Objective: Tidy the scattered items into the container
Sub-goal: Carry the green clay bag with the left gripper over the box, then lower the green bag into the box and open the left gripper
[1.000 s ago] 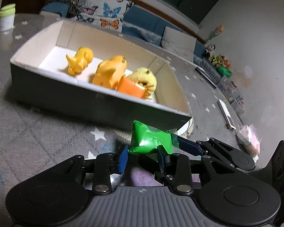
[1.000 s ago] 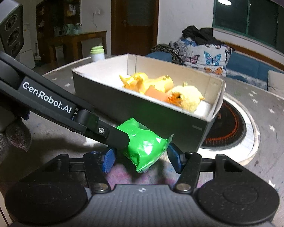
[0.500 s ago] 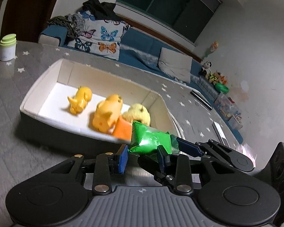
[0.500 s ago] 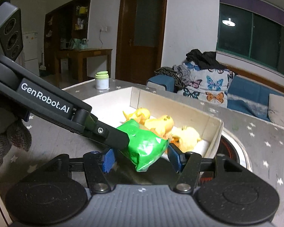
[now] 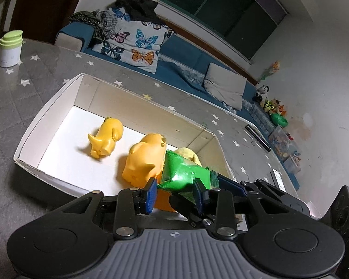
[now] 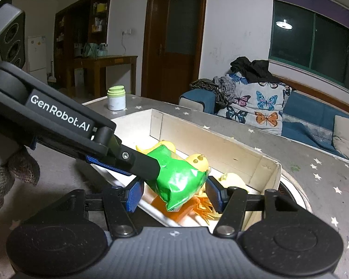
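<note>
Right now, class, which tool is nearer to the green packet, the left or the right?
Left. The left tool is clamped on the green packet, touching it. The right tool is open, its fingers standing either side of the packet without pinching it.

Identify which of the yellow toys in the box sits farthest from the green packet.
The small yellow duck-like toy, alone toward the box's left end; the bigger orange-yellow toy and the pale fuzzy one sit right beside the green packet.

Home living room, sofa (image 5: 188,53), butterfly cushions (image 6: 256,102)
</note>
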The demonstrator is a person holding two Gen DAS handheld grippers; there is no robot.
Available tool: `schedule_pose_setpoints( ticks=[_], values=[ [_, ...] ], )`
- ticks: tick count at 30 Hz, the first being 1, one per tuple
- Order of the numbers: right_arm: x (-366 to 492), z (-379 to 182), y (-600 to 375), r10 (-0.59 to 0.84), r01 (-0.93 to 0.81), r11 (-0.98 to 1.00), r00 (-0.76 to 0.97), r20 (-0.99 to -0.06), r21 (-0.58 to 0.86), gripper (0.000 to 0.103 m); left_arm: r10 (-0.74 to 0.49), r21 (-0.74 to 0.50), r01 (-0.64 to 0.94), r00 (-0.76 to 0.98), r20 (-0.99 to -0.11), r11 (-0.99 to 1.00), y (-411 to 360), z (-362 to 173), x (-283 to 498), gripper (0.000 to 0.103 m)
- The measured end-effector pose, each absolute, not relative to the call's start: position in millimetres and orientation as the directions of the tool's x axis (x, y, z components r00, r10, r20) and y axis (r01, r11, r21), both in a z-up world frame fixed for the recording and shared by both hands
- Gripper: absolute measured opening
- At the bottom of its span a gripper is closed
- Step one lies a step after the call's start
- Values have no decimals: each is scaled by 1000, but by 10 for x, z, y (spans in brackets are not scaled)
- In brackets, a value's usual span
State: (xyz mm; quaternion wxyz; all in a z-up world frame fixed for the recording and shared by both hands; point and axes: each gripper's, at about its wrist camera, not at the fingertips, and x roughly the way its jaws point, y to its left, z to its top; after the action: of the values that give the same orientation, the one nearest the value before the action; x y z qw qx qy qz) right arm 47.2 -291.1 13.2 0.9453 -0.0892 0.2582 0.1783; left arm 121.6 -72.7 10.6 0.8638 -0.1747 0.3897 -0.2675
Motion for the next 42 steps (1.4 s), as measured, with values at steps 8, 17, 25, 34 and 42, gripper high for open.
schedule_pose_setpoints(
  ticks=[8, 17, 25, 34, 42],
  values=[
    [608, 47, -2950, 304, -386, 922, 781, -545, -40, 60, -593, -522, 303, 552, -586, 798, -697, 3, 1261, 36],
    [591, 36, -2930, 293, -379, 924, 789, -540, -54, 61, -596, -532, 298, 560, -575, 793, -653, 20, 1219, 36],
    [517, 80, -2940, 296, -378, 925, 797, -527, -51, 64, -595, -532, 299, 569, -567, 792, -628, 47, 1166, 36],
    [365, 125, -2969, 296, -364, 931, 810, -506, -39, 70, -580, -503, 314, 592, -560, 805, -607, 141, 1009, 36],
    [171, 139, -2984, 282, -350, 935, 828, -484, -54, 82, -543, -444, 326, 620, -566, 835, -590, 228, 765, 36]
  ],
)
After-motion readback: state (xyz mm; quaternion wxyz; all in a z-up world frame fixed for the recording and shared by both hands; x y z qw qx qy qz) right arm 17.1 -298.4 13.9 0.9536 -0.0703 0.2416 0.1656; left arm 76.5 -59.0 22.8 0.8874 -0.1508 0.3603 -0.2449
